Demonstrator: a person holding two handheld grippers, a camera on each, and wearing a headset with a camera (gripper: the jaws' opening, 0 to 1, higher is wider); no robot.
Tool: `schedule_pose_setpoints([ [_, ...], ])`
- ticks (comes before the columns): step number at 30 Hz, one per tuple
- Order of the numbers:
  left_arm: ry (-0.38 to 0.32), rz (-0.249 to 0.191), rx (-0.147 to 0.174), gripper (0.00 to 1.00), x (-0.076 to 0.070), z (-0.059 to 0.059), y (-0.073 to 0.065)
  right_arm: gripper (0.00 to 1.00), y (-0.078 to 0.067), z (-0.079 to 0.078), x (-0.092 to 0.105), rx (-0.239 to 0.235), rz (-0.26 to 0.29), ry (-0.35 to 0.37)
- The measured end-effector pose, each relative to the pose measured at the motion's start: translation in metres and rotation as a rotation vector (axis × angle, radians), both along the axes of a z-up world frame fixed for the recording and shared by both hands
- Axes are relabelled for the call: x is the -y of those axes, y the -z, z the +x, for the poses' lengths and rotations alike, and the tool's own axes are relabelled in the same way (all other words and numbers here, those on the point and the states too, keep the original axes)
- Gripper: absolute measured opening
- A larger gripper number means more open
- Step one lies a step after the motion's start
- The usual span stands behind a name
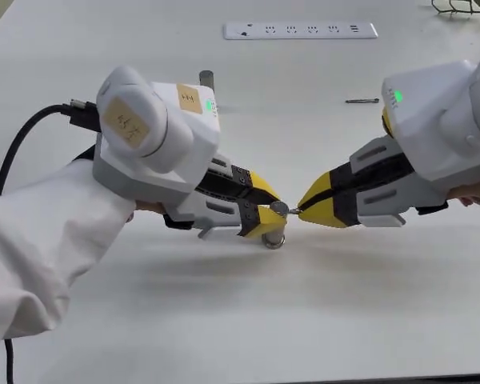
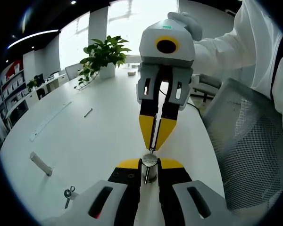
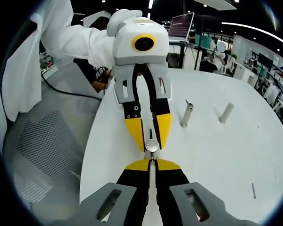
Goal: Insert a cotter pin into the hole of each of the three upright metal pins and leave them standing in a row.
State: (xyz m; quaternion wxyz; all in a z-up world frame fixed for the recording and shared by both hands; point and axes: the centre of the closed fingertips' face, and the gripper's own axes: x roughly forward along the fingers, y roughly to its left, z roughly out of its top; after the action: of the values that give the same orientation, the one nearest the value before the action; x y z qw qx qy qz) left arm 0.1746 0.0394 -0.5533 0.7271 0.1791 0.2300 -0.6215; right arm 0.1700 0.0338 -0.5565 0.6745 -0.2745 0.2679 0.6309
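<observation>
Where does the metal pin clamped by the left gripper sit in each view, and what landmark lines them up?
Head view: metal pin at centre, standing on the table in the left gripper.
Left gripper view: bottom centre, between its own jaws.
Right gripper view: just below centre, between the left gripper's yellow tips.
Shared landmark: the right gripper, its cotter pin at the pin's head.

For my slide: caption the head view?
Left gripper steadies an upright metal pin while the right gripper holds a cotter pin at its head.
</observation>
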Motion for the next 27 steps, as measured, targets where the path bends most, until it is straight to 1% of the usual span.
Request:
schedule_pose_setpoints([
  [6, -0.006, -0.001, -0.001, 0.10, 0.000, 0.000, 0.000, 0.00, -0.001, 0.001, -0.004, 0.003, -0.001, -0.011],
  [8, -0.016, -0.007, -0.016, 0.10, 0.000, 0.001, 0.000, 0.00, -0.002, 0.002, -0.004, 0.003, -0.001, -0.011],
  [9, -0.018, -0.008, -0.019, 0.10, 0.000, 0.001, 0.001, 0.00, -0.002, 0.002, -0.004, 0.005, -0.001, -0.010],
  [12, -0.015, -0.011, -0.012, 0.10, 0.000, 0.001, 0.001, 0.00, -0.002, 0.002, -0.005, 0.013, 0.002, -0.011],
  [13, -0.019, -0.015, -0.016, 0.10, 0.000, 0.001, 0.000, 0.00, -0.003, 0.003, -0.004, 0.018, 0.001, -0.008],
  [16, -0.025, -0.032, -0.031, 0.13, -0.002, -0.001, -0.001, 0.08, -0.004, 0.005, -0.002, 0.028, 0.001, 0.004],
  [17, -0.028, -0.040, -0.036, 0.15, -0.003, -0.002, -0.002, 0.10, -0.004, 0.006, -0.002, 0.030, 0.001, 0.006],
  [19, -0.042, -0.061, -0.050, 0.21, -0.006, -0.004, -0.003, 0.11, -0.005, 0.006, 0.000, 0.025, 0.001, 0.014],
  [21, -0.073, -0.088, -0.092, 0.30, -0.009, -0.006, -0.005, 0.13, -0.005, 0.006, 0.001, 0.021, 0.005, 0.026],
  [22, -0.087, -0.106, -0.127, 0.35, -0.010, -0.009, -0.005, 0.14, -0.005, 0.006, 0.001, 0.014, 0.009, 0.033],
  [24, -0.091, -0.113, -0.119, 0.44, -0.015, -0.010, -0.006, 0.16, -0.005, 0.006, 0.002, 0.005, 0.016, 0.040],
  [25, -0.099, -0.122, -0.122, 0.47, -0.017, -0.011, -0.006, 0.16, -0.005, 0.006, 0.002, -0.001, 0.019, 0.044],
  [27, -0.113, -0.143, -0.142, 0.53, -0.020, -0.013, -0.007, 0.17, -0.005, 0.004, 0.000, -0.012, 0.022, 0.047],
])
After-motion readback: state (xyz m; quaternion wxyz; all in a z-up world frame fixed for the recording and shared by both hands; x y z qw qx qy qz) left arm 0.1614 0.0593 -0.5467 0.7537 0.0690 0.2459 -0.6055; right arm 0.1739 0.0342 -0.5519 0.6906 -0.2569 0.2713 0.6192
